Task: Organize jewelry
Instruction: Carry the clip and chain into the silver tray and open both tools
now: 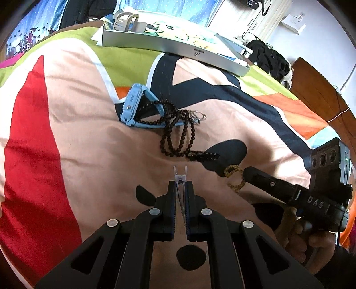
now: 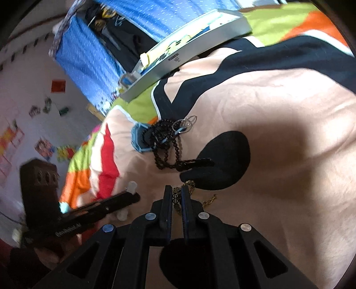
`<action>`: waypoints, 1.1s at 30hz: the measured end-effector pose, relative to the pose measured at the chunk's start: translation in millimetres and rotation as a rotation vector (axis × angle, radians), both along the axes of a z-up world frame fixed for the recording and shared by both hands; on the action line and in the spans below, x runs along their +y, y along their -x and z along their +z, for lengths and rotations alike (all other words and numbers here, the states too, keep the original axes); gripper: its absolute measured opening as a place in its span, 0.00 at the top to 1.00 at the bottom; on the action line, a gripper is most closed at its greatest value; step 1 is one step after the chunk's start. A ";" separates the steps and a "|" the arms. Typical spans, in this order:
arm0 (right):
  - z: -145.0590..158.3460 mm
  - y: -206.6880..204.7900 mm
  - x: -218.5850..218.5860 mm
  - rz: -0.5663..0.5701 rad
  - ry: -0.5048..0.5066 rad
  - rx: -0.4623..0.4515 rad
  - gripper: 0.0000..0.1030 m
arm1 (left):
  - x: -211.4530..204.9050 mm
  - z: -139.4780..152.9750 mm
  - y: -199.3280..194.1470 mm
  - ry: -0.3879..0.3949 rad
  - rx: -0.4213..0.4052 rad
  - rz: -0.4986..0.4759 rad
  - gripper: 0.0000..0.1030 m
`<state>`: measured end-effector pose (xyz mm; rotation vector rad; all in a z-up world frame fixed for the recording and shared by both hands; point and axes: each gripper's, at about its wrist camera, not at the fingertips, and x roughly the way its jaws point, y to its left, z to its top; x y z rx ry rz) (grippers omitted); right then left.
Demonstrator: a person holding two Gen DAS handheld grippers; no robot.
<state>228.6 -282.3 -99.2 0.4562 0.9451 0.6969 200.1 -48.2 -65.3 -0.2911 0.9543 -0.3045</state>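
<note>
My left gripper (image 1: 180, 185) is shut on a small clear plastic clip (image 1: 180, 175), held above the bedspread. My right gripper (image 2: 176, 193) is shut on a gold chain bracelet (image 2: 189, 195); it also shows in the left wrist view (image 1: 234, 176) at the right gripper's tip. A black bead necklace (image 1: 178, 137) lies draped over a blue watch (image 1: 133, 106), with thin silver hoops (image 1: 198, 116) beside them. The same pile shows in the right wrist view: beads (image 2: 166, 146), watch (image 2: 138, 137), hoops (image 2: 185, 123).
A shallow silver tray (image 1: 178, 47) with a cartoon lining sits at the far side of the colourful bedspread (image 1: 66, 111), holding a beige item (image 1: 124, 21). Black clothing (image 1: 271, 60) and a wooden board (image 1: 322, 93) lie at the right.
</note>
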 end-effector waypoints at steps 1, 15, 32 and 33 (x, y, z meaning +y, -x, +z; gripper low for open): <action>0.6 -1.2 -3.0 -0.013 -0.028 0.011 0.93 | 0.0 1.1 -2.6 0.000 -0.002 -0.004 0.95; 66.1 -42.9 -1.6 -0.028 -0.043 -0.127 0.93 | -9.3 58.4 -75.4 0.000 -0.161 -0.042 0.95; 144.2 -144.1 24.4 -0.011 0.058 -0.353 0.93 | 2.2 124.0 -190.6 0.008 -0.307 -0.009 0.95; 147.9 -154.6 27.3 -0.020 0.066 -0.367 0.93 | 3.6 124.5 -200.9 0.011 -0.300 -0.001 0.95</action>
